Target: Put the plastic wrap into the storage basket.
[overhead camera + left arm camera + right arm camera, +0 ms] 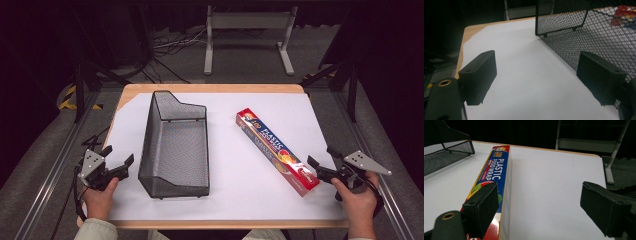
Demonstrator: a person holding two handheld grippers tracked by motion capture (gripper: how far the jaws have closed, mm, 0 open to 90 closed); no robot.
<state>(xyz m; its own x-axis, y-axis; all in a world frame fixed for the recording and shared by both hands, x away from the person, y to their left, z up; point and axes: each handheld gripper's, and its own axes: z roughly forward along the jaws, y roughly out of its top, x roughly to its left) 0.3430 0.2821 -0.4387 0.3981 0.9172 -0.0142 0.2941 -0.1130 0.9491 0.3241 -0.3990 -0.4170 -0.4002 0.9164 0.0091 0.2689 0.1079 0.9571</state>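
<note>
The left claw (119, 156) sits at the left edge of the worktop (210, 88), held in the person's left hand (99, 198). Its jaws stand wide apart and hold nothing. The grey three-cornered plate (92, 163) lies on top of it. In the left gripper view the left claw (536, 77) shows bare white sheet between its jaws, and its right jaw is just beside the mesh wall of the basket; contact cannot be confirmed.

A white sheet (230, 165) covers most of the wooden worktop. The black wire-mesh basket (175, 145) rests on the sheet, left of centre, just beside the left claw. It is long, open at the top and empty. Its far end wall is taller than its near end wall.

The plastic food wrap box (276, 150) lies flat on the sheet, right of centre, well apart from the basket. It runs diagonally, with its far end toward the middle of the worktop and its near end toward the right claw (322, 162).

The right claw is held in the person's right hand (356, 194) at the right edge of the worktop. Its jaws are spread wide and grip nothing. In the right gripper view the right claw (539, 202) has its left jaw over the near end of the box (491, 180); contact cannot be confirmed. Its right jaw is over bare sheet.
</note>
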